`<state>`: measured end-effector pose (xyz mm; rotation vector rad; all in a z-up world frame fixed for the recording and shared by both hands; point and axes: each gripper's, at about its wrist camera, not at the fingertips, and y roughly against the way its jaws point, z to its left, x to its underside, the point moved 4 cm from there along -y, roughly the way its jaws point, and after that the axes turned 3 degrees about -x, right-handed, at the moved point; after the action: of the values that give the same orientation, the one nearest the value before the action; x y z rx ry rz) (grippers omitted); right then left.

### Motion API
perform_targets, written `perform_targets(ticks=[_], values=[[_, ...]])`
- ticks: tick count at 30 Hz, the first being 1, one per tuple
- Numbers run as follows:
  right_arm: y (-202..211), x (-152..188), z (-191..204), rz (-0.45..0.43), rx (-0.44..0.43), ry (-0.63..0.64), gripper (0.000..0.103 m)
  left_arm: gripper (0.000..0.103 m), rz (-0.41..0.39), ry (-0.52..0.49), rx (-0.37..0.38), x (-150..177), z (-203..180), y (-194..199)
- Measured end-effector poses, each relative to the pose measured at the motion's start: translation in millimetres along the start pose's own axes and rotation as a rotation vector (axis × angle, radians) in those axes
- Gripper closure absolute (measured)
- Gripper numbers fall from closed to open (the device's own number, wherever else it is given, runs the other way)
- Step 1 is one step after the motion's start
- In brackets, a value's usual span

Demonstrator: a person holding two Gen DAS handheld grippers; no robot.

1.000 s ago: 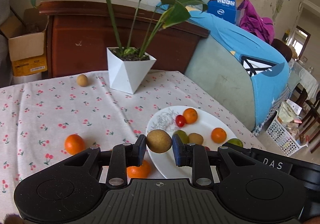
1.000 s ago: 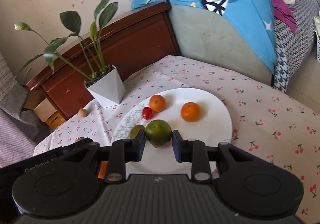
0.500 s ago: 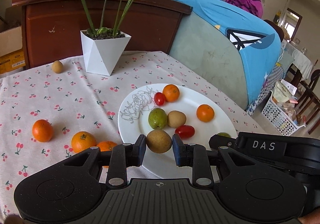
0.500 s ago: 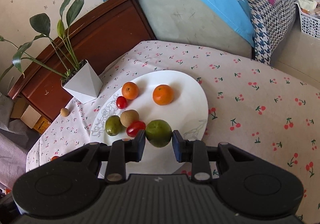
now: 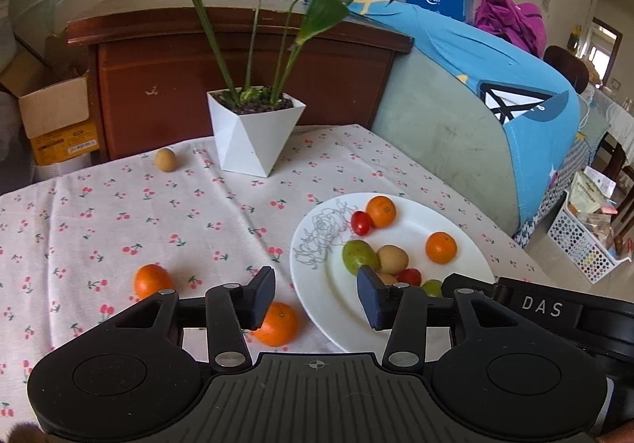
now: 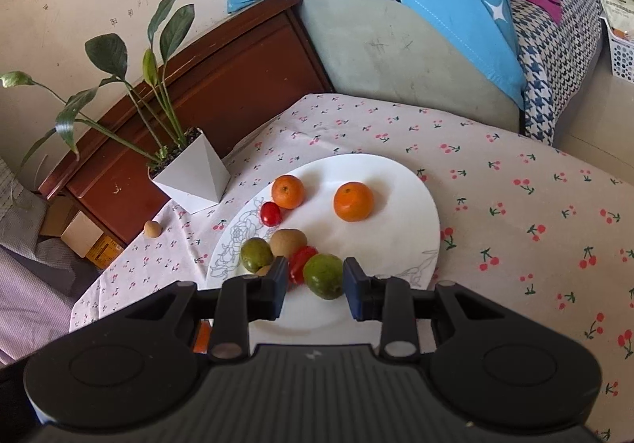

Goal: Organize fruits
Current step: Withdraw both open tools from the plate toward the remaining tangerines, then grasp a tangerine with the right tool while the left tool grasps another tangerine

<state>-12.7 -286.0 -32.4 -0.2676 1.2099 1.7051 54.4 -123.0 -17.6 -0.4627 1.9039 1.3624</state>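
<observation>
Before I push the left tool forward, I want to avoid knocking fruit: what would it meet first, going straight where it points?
Probably the near rim of the white round plate; the opening left tool is empty. Depth is unclear.

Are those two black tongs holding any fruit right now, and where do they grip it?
The left tongs are opening and empty. The right tongs have a green fruit between them, but gaps show on both sides, so nothing is gripped.
</observation>
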Motion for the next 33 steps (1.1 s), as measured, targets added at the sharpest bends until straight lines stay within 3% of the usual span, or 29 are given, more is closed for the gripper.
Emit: perform_targets(ticks=[8,20,33], values=[[-1.6,11.7,25.6,0.025,-0.096,0.101,0.071,0.058,0.031,0.052,-0.123,-8.5,40.4,13.6],[-12.1,39.1,67.1,0.090,-0.230,0.278,0.071,0.052,0.026,0.136,-0.188,-10.5,83.4,18.7],[-41.4,56.0,89.9,0.114,-0.196,0.405,0.070,0.052,0.054,0.219,-0.200,2.1,105.9,-5.6]])
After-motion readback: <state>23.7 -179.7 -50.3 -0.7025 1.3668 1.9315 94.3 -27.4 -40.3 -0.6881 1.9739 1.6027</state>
